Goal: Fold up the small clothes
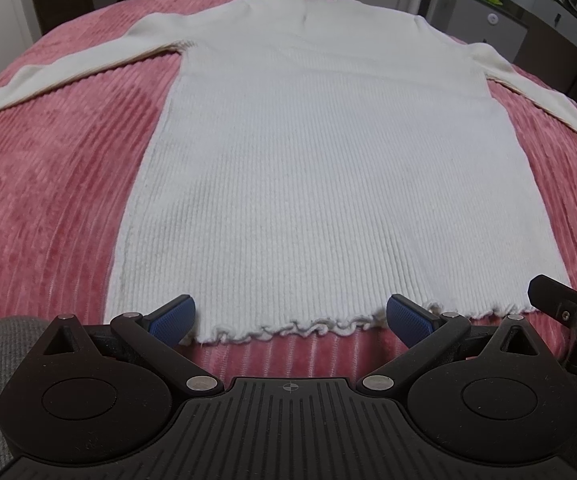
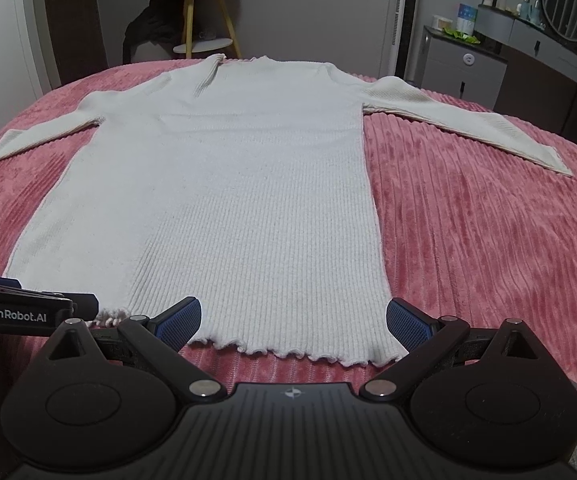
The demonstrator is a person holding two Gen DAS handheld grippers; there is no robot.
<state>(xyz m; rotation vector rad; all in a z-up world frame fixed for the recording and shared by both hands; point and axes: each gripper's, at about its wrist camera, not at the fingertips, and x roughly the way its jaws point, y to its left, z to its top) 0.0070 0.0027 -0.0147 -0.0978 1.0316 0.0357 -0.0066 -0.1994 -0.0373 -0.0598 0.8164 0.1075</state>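
A white ribbed long-sleeved top (image 1: 308, 160) (image 2: 232, 184) lies flat on a pink ribbed blanket (image 1: 48, 184) (image 2: 488, 232), sleeves spread to both sides, collar at the far end, frilled hem nearest me. My left gripper (image 1: 290, 316) is open just above the hem's left half, nothing between its blue pads (image 1: 172, 318). My right gripper (image 2: 293, 318) is open over the hem's right half, also empty. Each gripper shows at the edge of the other's view: the right gripper (image 1: 568, 312) and the left gripper (image 2: 28, 308).
Beyond the bed stand a yellow-legged side table (image 2: 204, 12) with a dark garment beside it, and a grey dresser (image 2: 488, 68) with bottles and a round mirror at the far right. Pink blanket lies bare on both sides of the top.
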